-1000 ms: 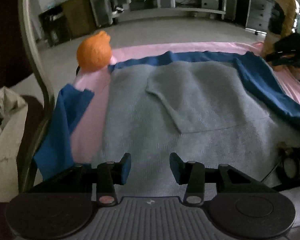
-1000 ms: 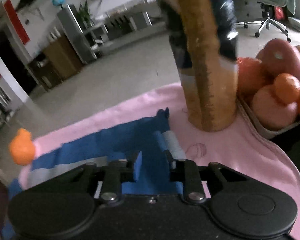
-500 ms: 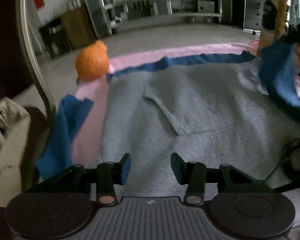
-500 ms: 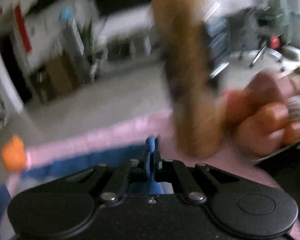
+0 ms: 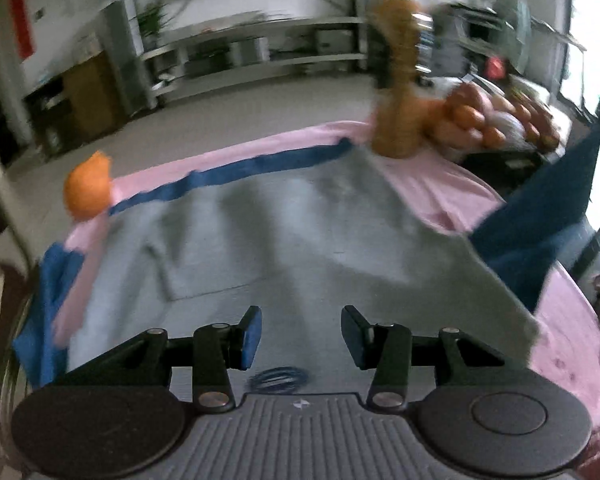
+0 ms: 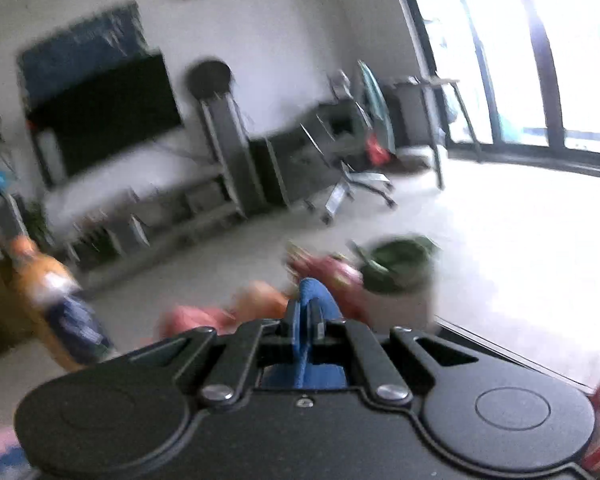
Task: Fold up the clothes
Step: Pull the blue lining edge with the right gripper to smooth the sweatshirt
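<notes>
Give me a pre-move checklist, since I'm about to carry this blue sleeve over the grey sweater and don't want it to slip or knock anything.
1. Right gripper shut on the blue sleeve: ok, blue cloth sits pinched between its fingers.
2. Sleeve lifted off the table: ok, in the left wrist view it hangs raised at the right.
3. Left gripper free to help: ok, open and holding nothing, above the grey sweater.
4. Sweater body lying flat: cannot tell, the picture is blurred.
5. Tall bottle and fruit out of the sleeve's path: cannot tell; they stand near the far right corner.
</notes>
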`<control>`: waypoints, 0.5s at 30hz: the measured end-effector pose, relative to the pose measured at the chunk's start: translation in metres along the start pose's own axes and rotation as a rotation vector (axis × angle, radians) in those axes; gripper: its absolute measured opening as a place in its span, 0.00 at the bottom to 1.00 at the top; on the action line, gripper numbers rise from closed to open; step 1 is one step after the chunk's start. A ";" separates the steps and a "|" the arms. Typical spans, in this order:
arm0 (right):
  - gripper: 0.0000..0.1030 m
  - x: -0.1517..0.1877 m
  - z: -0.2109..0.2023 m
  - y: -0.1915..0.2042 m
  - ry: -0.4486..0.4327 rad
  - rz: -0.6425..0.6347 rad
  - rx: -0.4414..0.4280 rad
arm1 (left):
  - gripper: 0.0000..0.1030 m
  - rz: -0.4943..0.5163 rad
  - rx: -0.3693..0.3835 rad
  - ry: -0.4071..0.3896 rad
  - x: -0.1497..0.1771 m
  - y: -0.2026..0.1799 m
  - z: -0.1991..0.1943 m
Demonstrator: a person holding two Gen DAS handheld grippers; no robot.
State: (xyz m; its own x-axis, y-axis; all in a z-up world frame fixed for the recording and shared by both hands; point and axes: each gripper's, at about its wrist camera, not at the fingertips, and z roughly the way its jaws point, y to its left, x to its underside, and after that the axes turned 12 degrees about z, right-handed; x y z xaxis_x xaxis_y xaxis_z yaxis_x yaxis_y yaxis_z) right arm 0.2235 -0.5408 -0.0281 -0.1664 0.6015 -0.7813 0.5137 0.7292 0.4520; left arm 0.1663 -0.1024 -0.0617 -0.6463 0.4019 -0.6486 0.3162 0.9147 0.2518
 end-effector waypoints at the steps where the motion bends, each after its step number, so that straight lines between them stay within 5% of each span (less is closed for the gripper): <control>1: 0.03 0.002 0.008 -0.007 0.028 0.000 0.011 | 0.44 0.012 0.008 0.005 -0.003 -0.008 0.002; 5: 0.03 0.009 0.036 -0.031 0.119 0.012 0.028 | 0.44 0.040 0.043 0.010 -0.010 -0.032 0.006; 10: 0.03 -0.010 0.016 -0.034 0.043 0.133 -0.180 | 0.44 0.057 0.078 0.021 -0.010 -0.049 0.007; 13: 0.09 -0.005 0.028 -0.044 0.095 0.139 -0.098 | 0.44 0.053 0.096 0.044 -0.006 -0.051 0.008; 15: 0.34 0.008 0.044 -0.052 0.168 0.101 0.032 | 0.44 0.052 0.112 0.056 0.000 -0.053 0.006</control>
State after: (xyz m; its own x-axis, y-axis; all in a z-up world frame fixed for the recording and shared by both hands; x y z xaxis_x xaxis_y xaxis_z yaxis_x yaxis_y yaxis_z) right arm 0.2326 -0.5885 -0.0764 -0.2496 0.7189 -0.6487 0.5612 0.6533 0.5081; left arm 0.1537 -0.1508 -0.0790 -0.6637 0.4535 -0.5949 0.4237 0.8833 0.2007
